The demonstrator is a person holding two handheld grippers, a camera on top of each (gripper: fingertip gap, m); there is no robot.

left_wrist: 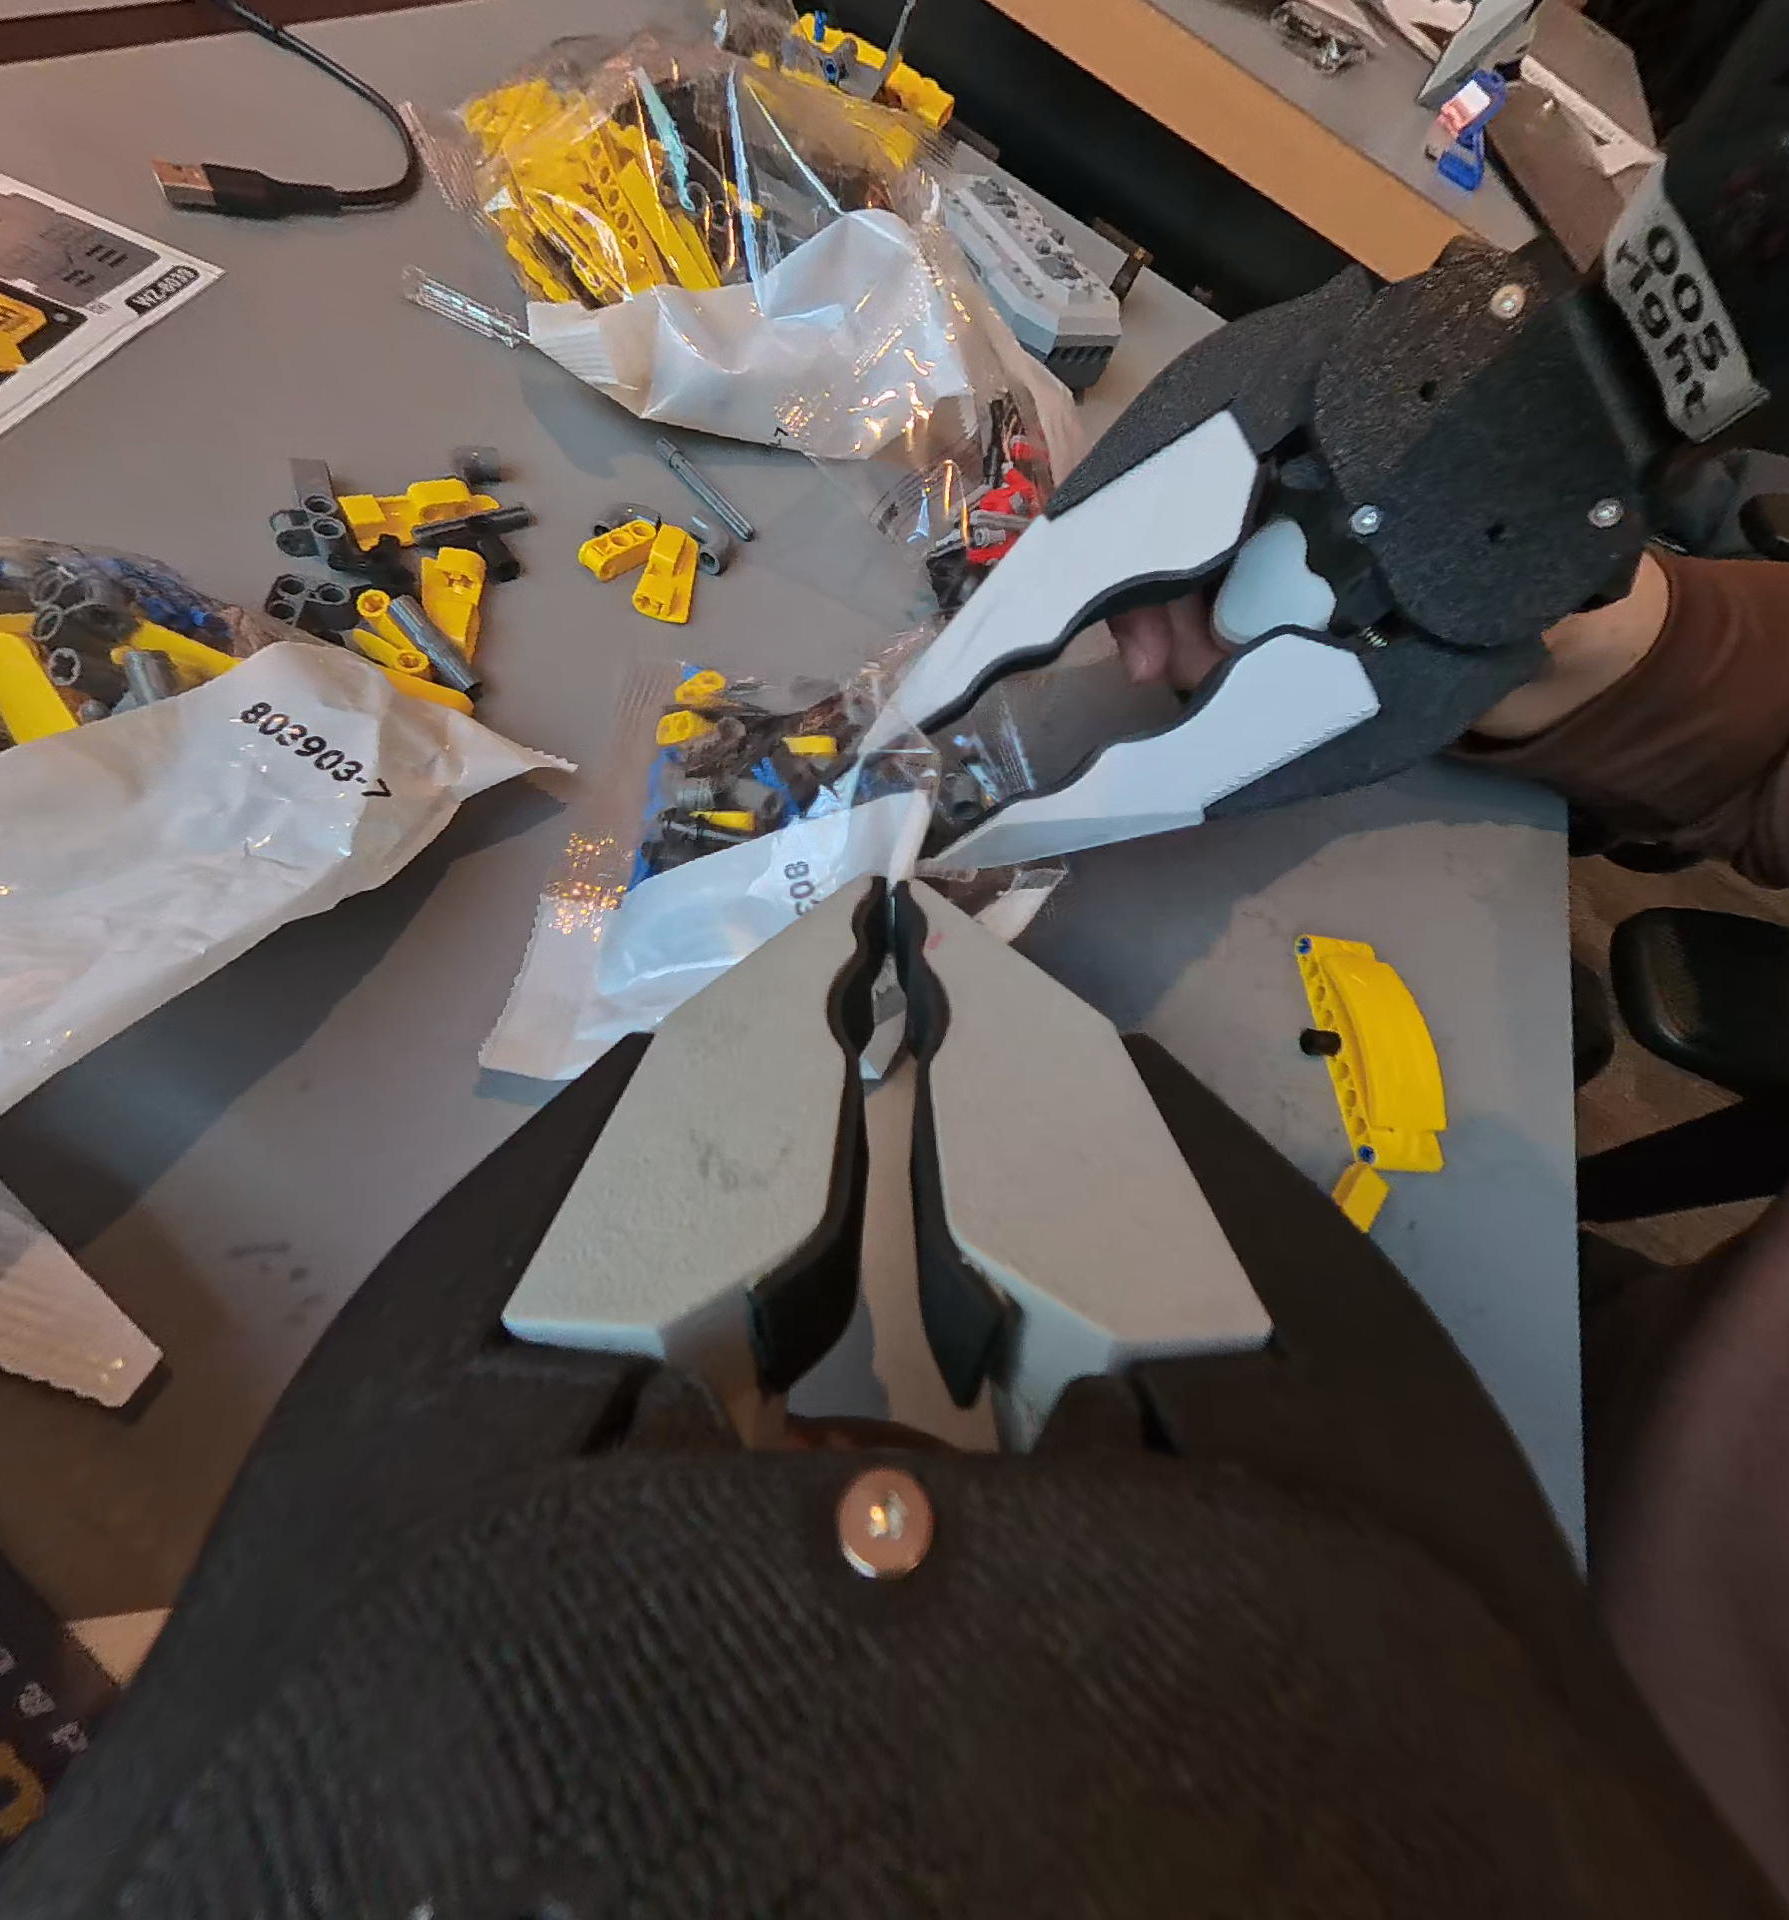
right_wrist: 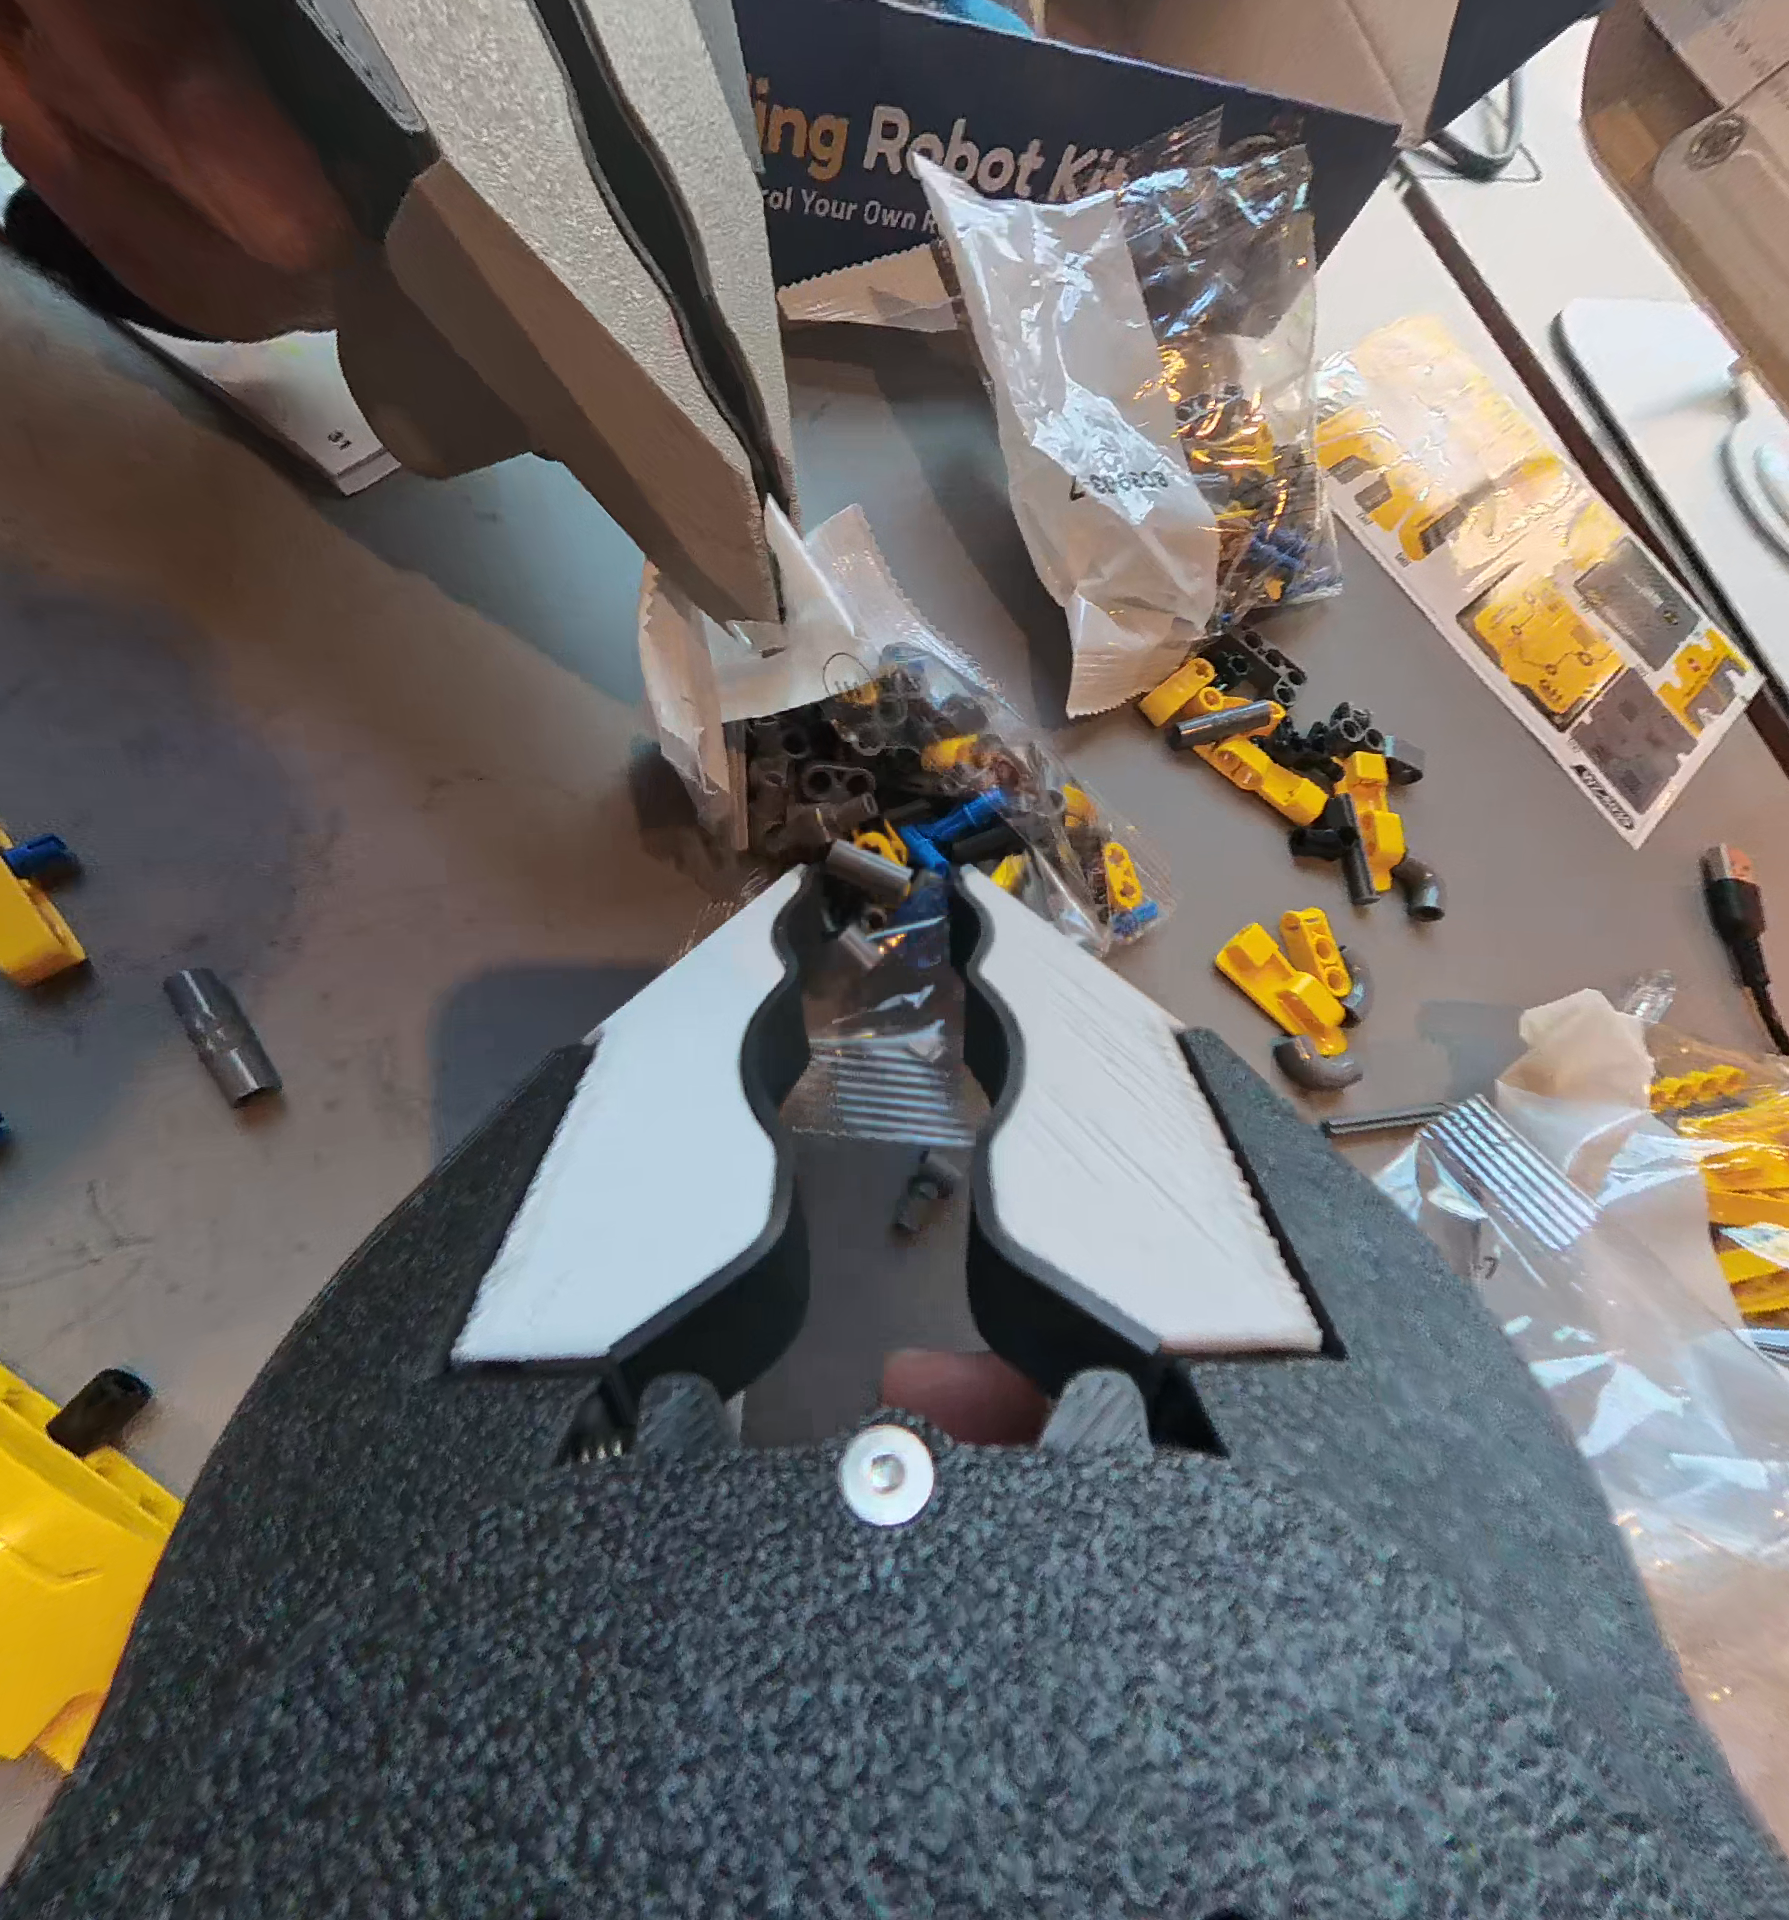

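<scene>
A small clear bag of black, blue and yellow building parts (left_wrist: 734,790) lies on the grey table (left_wrist: 370,1122). My left gripper (left_wrist: 890,896) is shut on the bag's white end. It shows from above in the right wrist view (right_wrist: 768,613), pinching that same end. My right gripper (right_wrist: 885,883) is open, and its fingertips straddle the bag's clear end (right_wrist: 931,790). In the left wrist view it (left_wrist: 900,800) reaches in from the right, held by a hand in a brown sleeve.
A larger parts bag (left_wrist: 142,810), a bag of yellow beams (left_wrist: 682,208) and loose pieces (left_wrist: 422,582) lie beyond. A yellow curved panel (left_wrist: 1378,1049) sits by the table's right edge. A printed sheet (left_wrist: 17,312), a USB cable (left_wrist: 235,192) and a dark box (right_wrist: 973,135) lie around. The grippers' ends are close to 5 cm from one another.
</scene>
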